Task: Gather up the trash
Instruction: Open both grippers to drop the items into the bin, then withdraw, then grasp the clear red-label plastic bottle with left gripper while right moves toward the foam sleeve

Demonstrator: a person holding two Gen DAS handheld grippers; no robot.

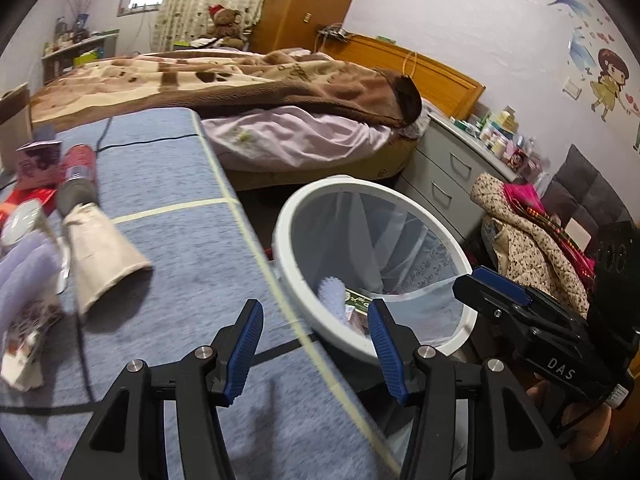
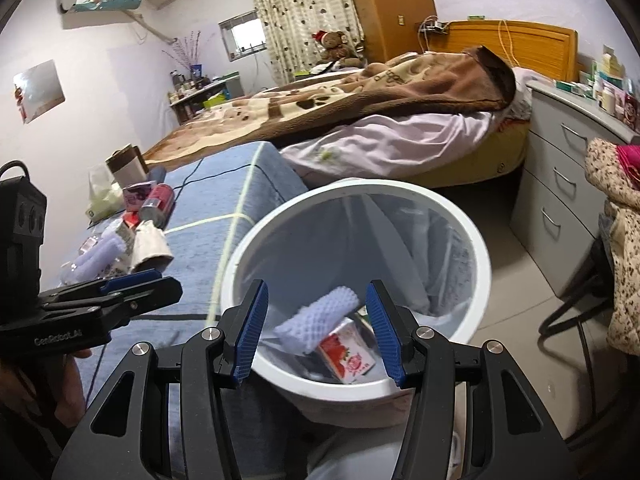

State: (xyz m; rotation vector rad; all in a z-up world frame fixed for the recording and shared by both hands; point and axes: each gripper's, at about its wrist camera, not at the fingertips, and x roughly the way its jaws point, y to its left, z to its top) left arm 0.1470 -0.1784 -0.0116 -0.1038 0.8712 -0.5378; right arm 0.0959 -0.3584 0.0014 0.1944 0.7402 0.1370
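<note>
A white trash bin (image 1: 288, 216) (image 2: 486, 264) with a clear liner stands beside the blue-covered table (image 1: 168, 184) (image 2: 224, 184). Inside it lie a lavender foam net (image 2: 320, 314) (image 1: 334, 294) and a red strawberry carton (image 2: 348, 354). My right gripper (image 2: 316, 332) is open and empty above the bin's near rim. My left gripper (image 1: 316, 350) is open and empty over the table's edge next to the bin. On the table lie a paper cup (image 1: 106, 256) (image 2: 150, 246), a red can (image 1: 80, 176) (image 2: 158, 202), lavender foam nets (image 1: 24, 272) (image 2: 96, 256), and small cartons (image 1: 36, 164) (image 2: 136, 196).
A bed with a brown blanket (image 1: 248, 80) (image 2: 360, 96) lies behind the table. A grey drawer unit (image 1: 448, 176) (image 2: 568, 184) and a chair heaped with clothes (image 1: 532, 236) (image 2: 616, 216) stand right of the bin. A black cable (image 1: 84, 344) runs across the table.
</note>
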